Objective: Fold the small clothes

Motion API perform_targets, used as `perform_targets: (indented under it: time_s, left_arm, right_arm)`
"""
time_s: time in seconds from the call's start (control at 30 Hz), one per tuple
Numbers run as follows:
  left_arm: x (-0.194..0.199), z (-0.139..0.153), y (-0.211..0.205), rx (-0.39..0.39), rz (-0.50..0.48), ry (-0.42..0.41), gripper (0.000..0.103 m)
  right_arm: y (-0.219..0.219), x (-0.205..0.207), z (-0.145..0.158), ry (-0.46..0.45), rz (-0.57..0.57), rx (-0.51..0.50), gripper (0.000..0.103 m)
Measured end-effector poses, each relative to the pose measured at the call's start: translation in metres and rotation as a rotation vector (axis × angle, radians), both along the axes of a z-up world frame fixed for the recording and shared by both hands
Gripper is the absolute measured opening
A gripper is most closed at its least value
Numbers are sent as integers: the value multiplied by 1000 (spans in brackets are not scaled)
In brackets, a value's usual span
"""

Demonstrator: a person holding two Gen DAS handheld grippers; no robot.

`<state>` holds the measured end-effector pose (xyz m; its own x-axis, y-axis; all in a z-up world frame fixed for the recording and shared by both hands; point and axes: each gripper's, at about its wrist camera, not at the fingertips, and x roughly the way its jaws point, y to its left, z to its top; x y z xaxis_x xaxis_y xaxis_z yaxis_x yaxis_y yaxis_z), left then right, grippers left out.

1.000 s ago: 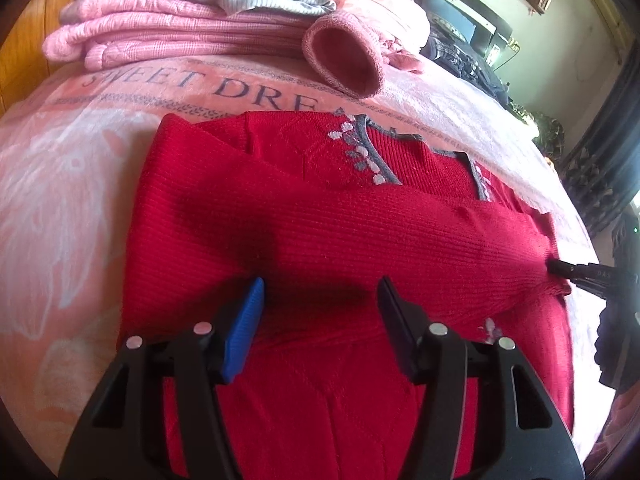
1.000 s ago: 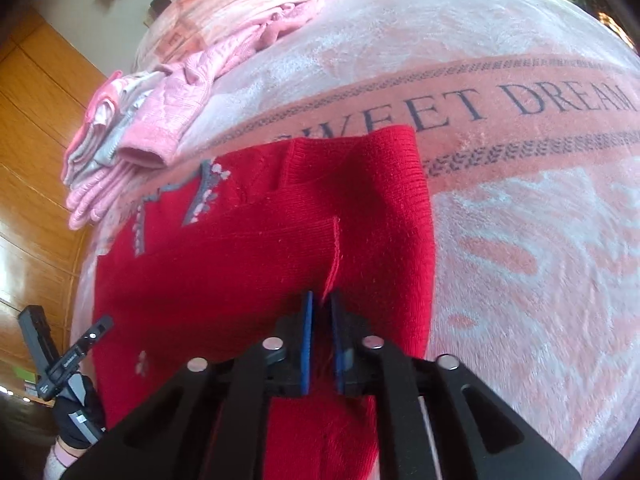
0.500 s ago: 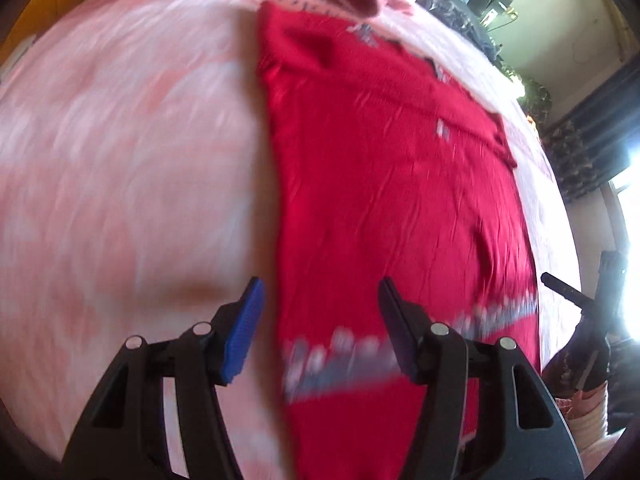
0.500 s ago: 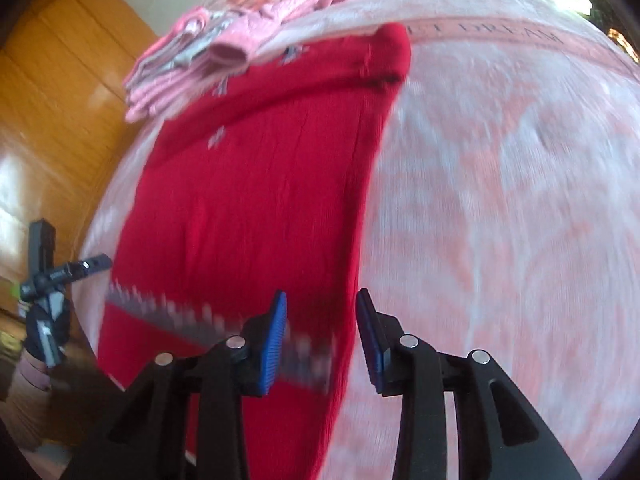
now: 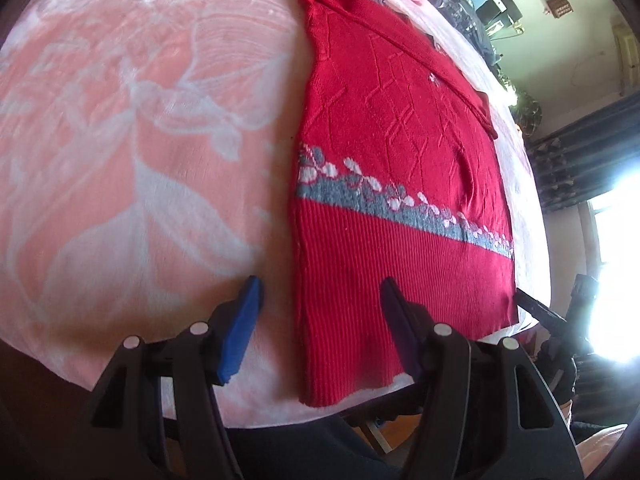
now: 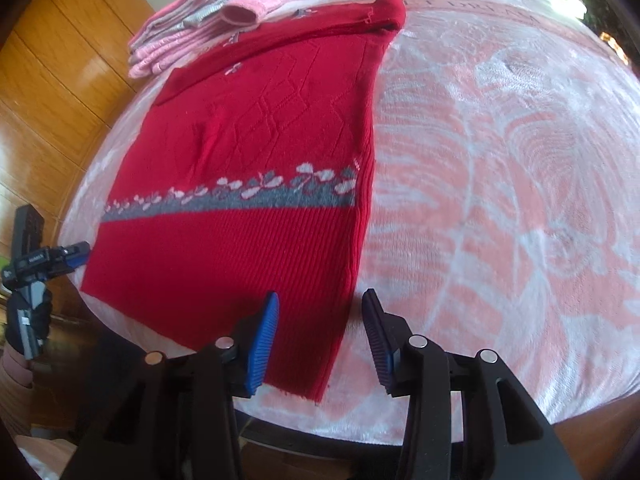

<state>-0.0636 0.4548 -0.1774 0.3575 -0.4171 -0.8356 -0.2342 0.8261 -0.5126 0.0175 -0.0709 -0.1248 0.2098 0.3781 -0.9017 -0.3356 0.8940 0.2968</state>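
Red knit sweater is soft and floppy, so I'd pinch the ribbed hem corners at 6 o'clock. Left tool and right tool both spread wide, holding nothing.

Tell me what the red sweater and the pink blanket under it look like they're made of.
The red sweater looks like knitted yarn, perhaps wool or acrylic: ribbing runs along its lower part, with raised diamond stitching above the grey band. The pink blanket looks like plush fleece, soft and slightly shiny, with a fuzzy nap showing in its pale pattern.
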Motion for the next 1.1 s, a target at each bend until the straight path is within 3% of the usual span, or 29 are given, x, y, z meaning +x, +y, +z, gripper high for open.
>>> perform_targets:
  time_s: [0.3, 0.43, 0.53, 0.63, 0.77, 0.83, 0.9, 1.03, 1.1]
  left_arm:
    - [-34, 9, -3, 8, 4, -2, 61]
    - [-35, -3, -3, -52, -12, 5, 62]
    - [-30, -8, 1, -124, 33, -17, 63]
    - [-27, -7, -5, -159, 17, -26, 55]
    - [-22, -7, -24, -149, -43, -24, 50]
    - [-19, -10, -26, -158, -39, -18, 36]
    - [-19, -16, -25, -202, -27, -7, 11]
    - [-21, -29, -22, -272, 32, 20, 8]
    - [-21, -27, -24, -270, 42, 11, 7]
  right_arm:
    - [-5, -17, 13, -31, -10, 26, 46]
    - [-3, -16, 16, -42, -4, 33, 47]
    - [-2, -13, 15, -32, -7, 45, 47]
    - [-5, -7, 13, -16, -20, 49, 47]
    - [-11, -2, 6, 26, -36, 35, 49]
    - [-13, -1, 0, 51, -34, 51, 49]
    - [-14, 0, -6, 73, -37, 61, 49]
    - [-17, 6, -16, 133, -63, 82, 49]
    - [-15, 6, -15, 140, -51, 85, 43]
